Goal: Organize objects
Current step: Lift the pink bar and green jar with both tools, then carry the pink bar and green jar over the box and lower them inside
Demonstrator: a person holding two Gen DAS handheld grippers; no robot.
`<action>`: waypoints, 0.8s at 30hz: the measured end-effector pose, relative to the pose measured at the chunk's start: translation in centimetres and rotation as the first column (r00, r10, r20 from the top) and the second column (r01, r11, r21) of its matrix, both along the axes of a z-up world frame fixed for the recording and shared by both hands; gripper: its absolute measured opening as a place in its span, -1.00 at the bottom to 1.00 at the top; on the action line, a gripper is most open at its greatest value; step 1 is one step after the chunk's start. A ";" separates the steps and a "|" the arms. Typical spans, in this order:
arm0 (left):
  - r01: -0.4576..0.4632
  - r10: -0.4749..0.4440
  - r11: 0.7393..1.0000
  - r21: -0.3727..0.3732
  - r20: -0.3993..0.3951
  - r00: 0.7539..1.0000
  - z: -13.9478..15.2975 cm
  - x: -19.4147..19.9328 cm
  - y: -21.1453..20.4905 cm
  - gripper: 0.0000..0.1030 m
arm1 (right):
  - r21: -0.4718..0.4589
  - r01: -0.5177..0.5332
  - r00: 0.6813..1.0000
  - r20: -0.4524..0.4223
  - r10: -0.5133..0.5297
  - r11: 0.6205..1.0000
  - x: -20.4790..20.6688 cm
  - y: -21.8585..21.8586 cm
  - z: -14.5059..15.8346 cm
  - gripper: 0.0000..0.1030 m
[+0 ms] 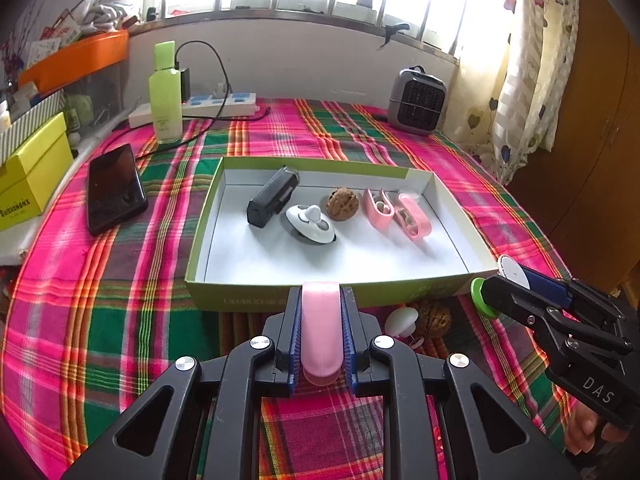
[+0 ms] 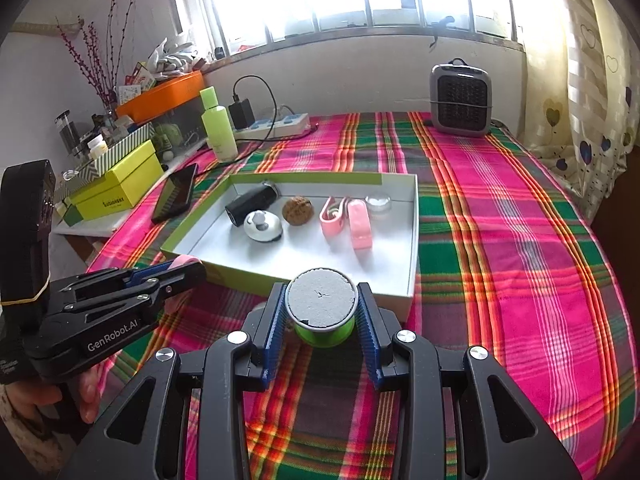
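Grippers both hold something just in front of the shallow green box [image 1: 256, 298], whose white inside faces up on the plaid tablecloth [image 1: 120, 320]. Left gripper [image 1: 321, 334] is clenched on a pink case [image 1: 321, 336], held lengthwise between its blue pads, at the box's near wall. Right gripper [image 2: 321, 316] grasps a green spool [image 2: 322, 312] with a grey-white top, by the box's near right corner. Inside the box lie a black cylinder [image 1: 272, 198], a white round gadget [image 1: 310, 224], a walnut [image 1: 342, 203], two open pink cases [image 1: 396, 214] and a clear lid at the far right. Just outside the near wall lie another walnut [image 1: 438, 320] and a small white piece [image 1: 401, 321]. Left of the box rests a phone [image 1: 114, 188].
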State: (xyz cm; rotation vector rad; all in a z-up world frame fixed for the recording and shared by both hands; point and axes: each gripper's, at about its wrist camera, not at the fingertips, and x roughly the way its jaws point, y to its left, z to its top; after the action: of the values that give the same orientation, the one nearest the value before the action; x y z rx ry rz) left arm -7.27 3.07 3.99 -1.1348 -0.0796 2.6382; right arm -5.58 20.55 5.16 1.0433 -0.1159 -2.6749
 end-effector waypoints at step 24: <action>-0.050 0.049 0.999 0.020 0.055 0.997 0.2 -5.7 -2.0 -0.69 | 0.005 -0.059 0.998 0.033 0.059 0.998 -6.9 -2.9 -0.5 -0.31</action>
State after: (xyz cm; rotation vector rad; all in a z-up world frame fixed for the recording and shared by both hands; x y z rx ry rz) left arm -12.98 1.03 4.22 -1.2129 -0.1485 2.6429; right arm -12.48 17.68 4.67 1.0762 -0.0821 -2.6073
